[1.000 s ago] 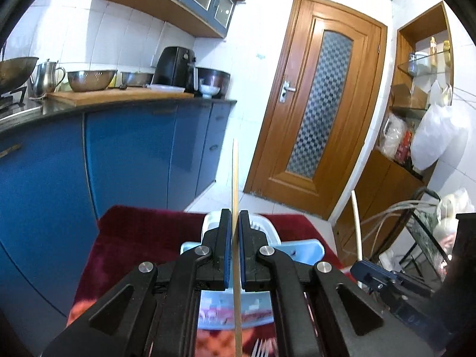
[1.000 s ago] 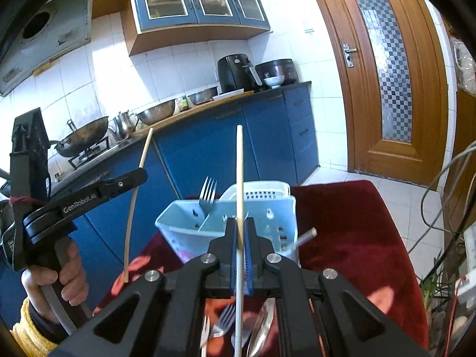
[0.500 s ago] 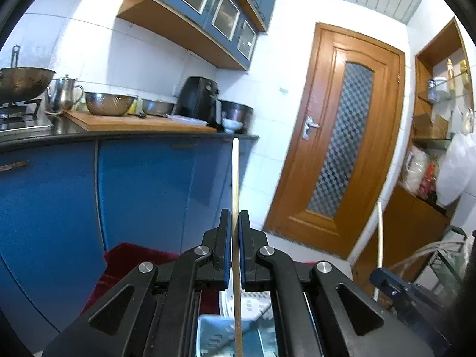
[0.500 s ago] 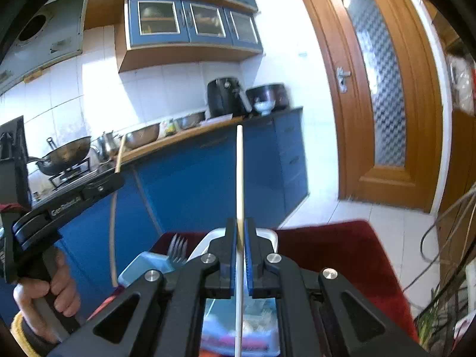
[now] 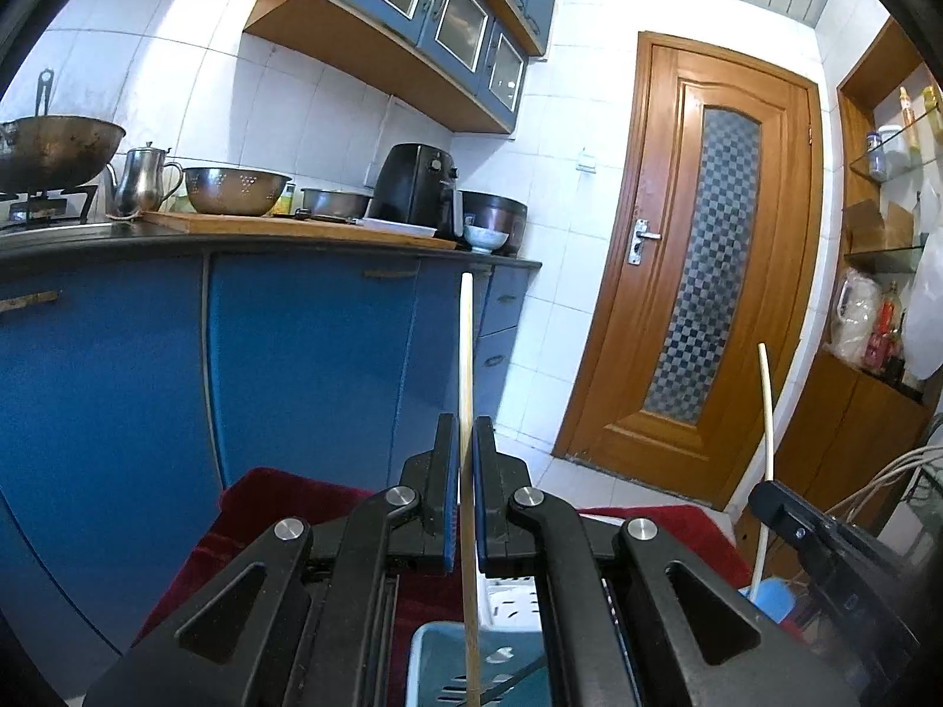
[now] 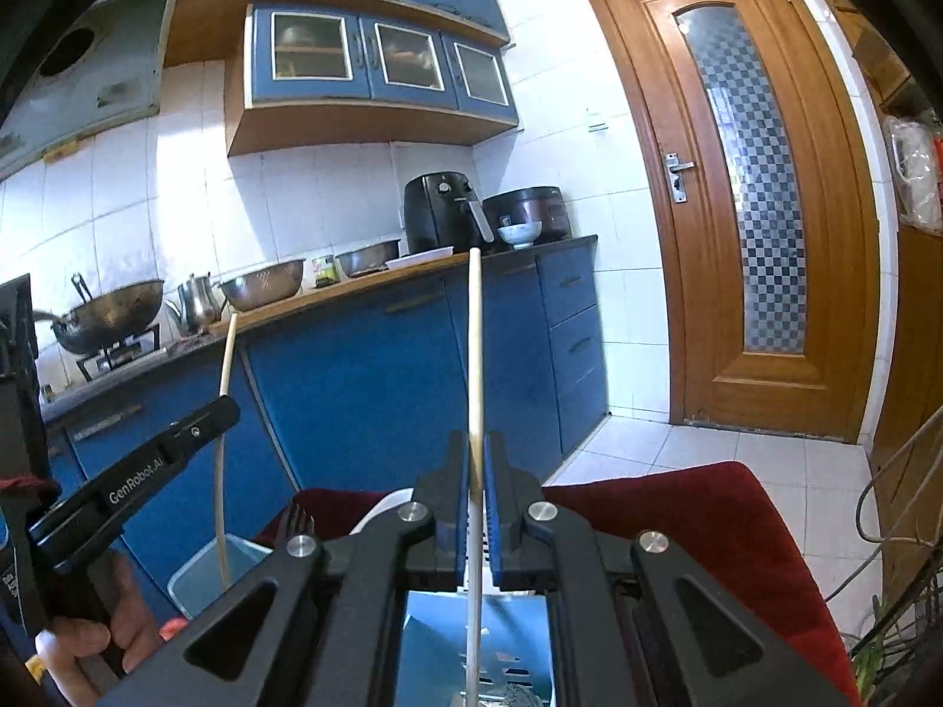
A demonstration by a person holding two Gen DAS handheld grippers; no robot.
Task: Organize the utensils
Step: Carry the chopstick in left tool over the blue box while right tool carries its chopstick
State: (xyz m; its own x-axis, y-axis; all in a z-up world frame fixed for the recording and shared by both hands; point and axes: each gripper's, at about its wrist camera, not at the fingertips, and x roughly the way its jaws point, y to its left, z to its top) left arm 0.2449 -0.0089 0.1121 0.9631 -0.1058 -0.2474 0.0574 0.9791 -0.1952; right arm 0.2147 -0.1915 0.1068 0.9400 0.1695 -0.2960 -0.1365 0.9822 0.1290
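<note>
- Left wrist: left gripper (image 5: 465,465) clamps an upright chopstick (image 5: 467,353) at frame centre, above the blue holder (image 5: 424,666); the other stick (image 5: 766,412) shows at right.
- Right wrist: right gripper (image 6: 477,471) pinches its white stick (image 6: 475,353) at centre; only here a fork (image 6: 299,518) and a hand (image 6: 88,642) show, lower left.

chopstick (image 5: 465,353): pale smooth wood | caddy (image 6: 203,565): light-blue glossy plastic | cloth (image 6: 707,518): red plush | door (image 5: 713,271): varnished wood

Both grippers point slightly downward, side by side: left gripper (image 5: 465,471) and right gripper (image 6: 477,471) each clamped tight on a stick.
</note>
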